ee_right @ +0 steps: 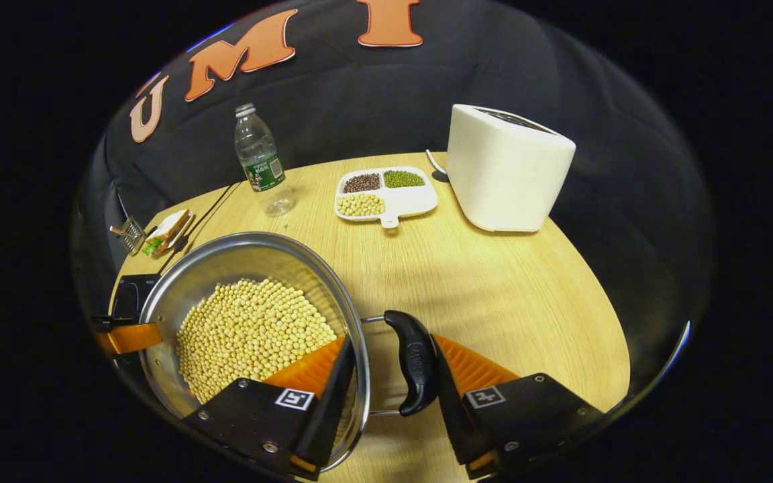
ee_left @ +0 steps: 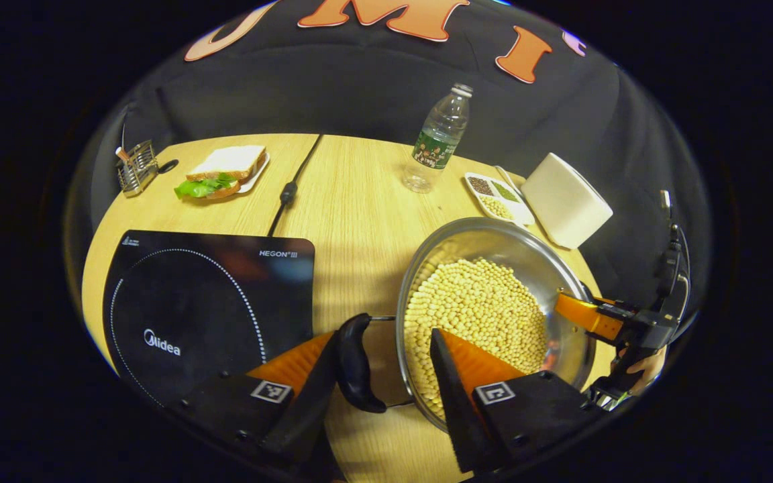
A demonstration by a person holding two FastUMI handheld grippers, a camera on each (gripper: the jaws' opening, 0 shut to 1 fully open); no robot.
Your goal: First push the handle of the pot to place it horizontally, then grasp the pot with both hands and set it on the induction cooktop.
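Observation:
A steel pot [ee_left: 494,229] full of soybeans [ee_left: 480,302] stands on the wooden table, right of the black induction cooktop [ee_left: 192,302]. My left gripper [ee_left: 385,335] straddles the pot's black left handle [ee_left: 356,365]: one finger touches the handle from outside, the other hangs over the beans, short of the wall, so it is open. In the right gripper view, my right gripper [ee_right: 390,339] clamps the pot [ee_right: 239,245] at its other handle [ee_right: 413,362], one finger against the inner wall, one on the handle. Both handles lie level.
At the back stand a sandwich on a plate [ee_left: 225,171], a wire holder [ee_left: 135,168], a water bottle [ee_left: 440,137], a divided dish of beans [ee_right: 386,191] and a white toaster [ee_right: 504,168]. A black cable [ee_left: 289,191] runs back from the cooktop.

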